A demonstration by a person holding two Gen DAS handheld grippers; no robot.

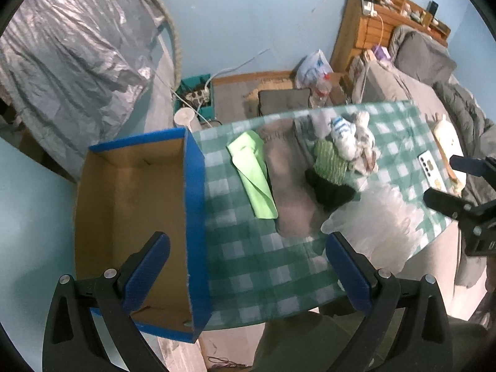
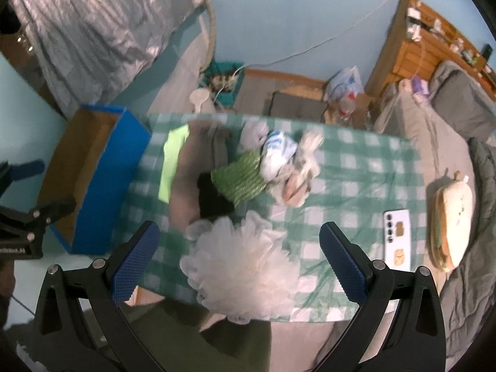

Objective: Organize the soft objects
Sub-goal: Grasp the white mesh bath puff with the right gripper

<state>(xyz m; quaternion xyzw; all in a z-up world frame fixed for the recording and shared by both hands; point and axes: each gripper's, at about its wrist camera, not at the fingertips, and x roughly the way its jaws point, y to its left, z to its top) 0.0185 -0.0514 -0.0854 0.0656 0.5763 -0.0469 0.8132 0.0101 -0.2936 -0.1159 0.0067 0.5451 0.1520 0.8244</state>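
A green-checked table (image 1: 248, 263) (image 2: 356, 161) holds a pile of soft things: a lime green cloth (image 1: 254, 173) (image 2: 173, 164), a grey-brown cloth (image 1: 291, 192) (image 2: 186, 186), a green striped sock with a black end (image 1: 330, 167) (image 2: 241, 176), a blue-and-white sock (image 1: 342, 133) (image 2: 277, 152), and a white mesh bath puff (image 1: 381, 217) (image 2: 245, 263). An empty blue cardboard box (image 1: 130, 204) (image 2: 93, 173) stands at the table's left end. My left gripper (image 1: 248, 269) is open and empty above the box edge. My right gripper (image 2: 238, 260) is open, above the puff.
A white phone (image 1: 432, 170) (image 2: 398, 238) and a sandwich-shaped plush (image 2: 452, 223) lie at the table's right. A bed with grey bedding (image 2: 458, 108) is to the right. A power strip in a teal crate (image 1: 198, 96) sits on the floor behind.
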